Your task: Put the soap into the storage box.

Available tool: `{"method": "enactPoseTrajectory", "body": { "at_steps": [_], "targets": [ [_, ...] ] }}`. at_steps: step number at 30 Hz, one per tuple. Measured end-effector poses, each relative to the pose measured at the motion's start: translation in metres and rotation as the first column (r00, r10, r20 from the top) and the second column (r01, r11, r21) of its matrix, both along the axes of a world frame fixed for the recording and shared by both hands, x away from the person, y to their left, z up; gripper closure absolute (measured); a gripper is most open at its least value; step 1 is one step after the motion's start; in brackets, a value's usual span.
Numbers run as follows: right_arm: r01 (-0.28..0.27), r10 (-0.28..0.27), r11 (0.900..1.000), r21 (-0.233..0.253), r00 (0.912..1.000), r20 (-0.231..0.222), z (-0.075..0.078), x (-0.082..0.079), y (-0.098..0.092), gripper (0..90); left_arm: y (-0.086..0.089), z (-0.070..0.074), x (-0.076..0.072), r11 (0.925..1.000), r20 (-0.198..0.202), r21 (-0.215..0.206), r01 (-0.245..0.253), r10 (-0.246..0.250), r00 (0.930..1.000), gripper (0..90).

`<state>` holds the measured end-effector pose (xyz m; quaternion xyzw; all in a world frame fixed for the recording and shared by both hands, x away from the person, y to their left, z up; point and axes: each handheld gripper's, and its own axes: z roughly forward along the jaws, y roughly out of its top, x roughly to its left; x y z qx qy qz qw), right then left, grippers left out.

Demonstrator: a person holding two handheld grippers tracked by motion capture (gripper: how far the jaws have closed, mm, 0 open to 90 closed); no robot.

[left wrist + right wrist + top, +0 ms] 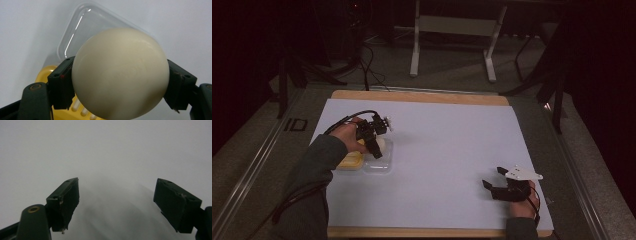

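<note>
While the ball is held, here is what to watch:

Left gripper (pixel 375 145): at the left middle of the high view, its jaws squeeze the cream ball (pixel 119 72) from both sides.

Ball: smooth, round, pale cream, a bit shiny. It sits over the clear lid (pixel 82 27) and the yellow tray (pixel 349 161).

How to do it well: I think a soft, steady squeeze and a slow move are best, because a round ball can slip out.

Right gripper (pixel 504 186): at the lower right, jaws wide apart, holding nothing, over the white sheet (pixel 452 145).
</note>
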<state>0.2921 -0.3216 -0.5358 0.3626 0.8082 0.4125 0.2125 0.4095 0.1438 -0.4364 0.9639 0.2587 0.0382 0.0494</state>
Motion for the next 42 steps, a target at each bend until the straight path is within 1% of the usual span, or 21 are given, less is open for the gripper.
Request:
{"method": "enactPoseTrajectory", "body": {
  "at_steps": [5,7,10,11,12,16,18,21,23,26,28,29,30,33,35,38,39,42],
  "targets": [
    [-0.001,0.001,1.0,0.0,1.0,0.001,0.0,0.0,0.0,20.5,0.008,-0.001,0.0,0.9999,0.0,0.005,-0.016,0.016,0.9999,24.1],
    [0.001,-0.001,1.0,0.0,1.0,0.0,0.0,0.0,0.0,20.5,0.013,-0.002,0.0,0.9995,0.002,0.018,-0.026,0.026,0.9997,24.1],
    [0.001,-0.001,1.0,0.0,1.0,0.001,0.0,0.0,0.0,20.5,0.016,-0.002,0.0,0.9992,0.0,0.018,-0.034,0.034,0.9994,24.1],
    [0.001,-0.001,1.0,0.0,1.0,0.002,0.0,0.0,0.0,20.5,0.022,-0.003,0.0,0.9986,-0.002,0.014,-0.051,0.051,0.9987,24.1],
    [0.001,-0.001,1.0,-0.001,1.0,0.002,0.0,0.0,0.0,20.5,0.025,-0.004,-0.001,0.9981,0.0,0.015,-0.059,0.059,0.9983,24.1],
    [0.001,-0.001,1.0,-0.001,1.0,0.001,0.0,0.0,0.0,20.5,0.035,-0.005,-0.001,0.9967,0.0,0.029,-0.076,0.076,0.9971,24.1],
    [0.001,-0.001,1.0,-0.001,1.0,0.001,0.0,0.0,0.0,20.5,0.04,-0.006,-0.002,0.9955,0.008,0.038,-0.086,0.086,0.9962,24.1],
    [0.001,-0.001,1.0,-0.001,1.0,0.001,0.0,0.0,0.0,20.5,0.049,-0.009,-0.002,0.9932,0.009,0.037,-0.111,0.11,0.9938,24.1],
    [0.0,0.0,1.0,-0.002,1.0,0.002,0.0,0.0,0.0,20.5,0.055,-0.011,-0.001,0.9917,0.012,0.043,-0.121,0.121,0.9926,24.1],
    [0.001,-0.001,1.0,-0.003,1.0,0.001,0.0,0.0,0.0,20.5,0.064,-0.016,-0.002,0.9879,0.018,0.064,-0.141,0.141,0.9899,24.1],
    [0.001,-0.001,1.0,-0.004,1.0,0.002,0.0,0.0,0.001,20.5,0.068,-0.019,-0.004,0.9872,0.029,0.092,-0.13,0.128,0.9913,24.1],
    [0.001,-0.001,1.0,-0.004,1.0,0.002,0.0,0.0,0.001,20.5,0.069,-0.021,-0.004,0.9863,0.034,0.098,-0.132,0.13,0.991,24.1],
    [0.001,-0.001,1.0,-0.004,1.0,0.002,0.0,0.0,0.001,20.5,0.072,-0.022,-0.004,0.9856,0.032,0.102,-0.135,0.133,0.9907,24.1],
    [0.002,-0.002,1.0,-0.006,1.0,0.002,0.0,0.0,0.001,20.5,0.078,-0.027,-0.004,0.9847,0.035,0.098,-0.144,0.141,0.9893,24.0],
    [0.002,-0.001,1.0,-0.006,1.0,0.002,0.0,0.0,0.001,20.5,0.08,-0.029,-0.003,0.9846,0.035,0.086,-0.152,0.149,0.9882,24.0],
    [0.002,-0.002,1.0,-0.007,1.0,0.002,0.0,0.0,0.001,20.5,0.08,-0.033,0.0,0.9855,0.031,0.053,-0.161,0.16,0.9867,24.0],
    [0.002,-0.002,1.0,-0.007,1.0,0.002,0.0,0.0,0.001,20.5,0.08,-0.033,0.0,0.9855,0.031,0.053,-0.161,0.16,0.9867,24.0],
    [0.002,-0.002,1.0,-0.006,1.0,0.002,0.0,0.0,0.001,20.5,0.077,-0.042,0.004,0.9872,0.018,0.064,-0.146,0.145,0.9893,24.0]
  ]
}}
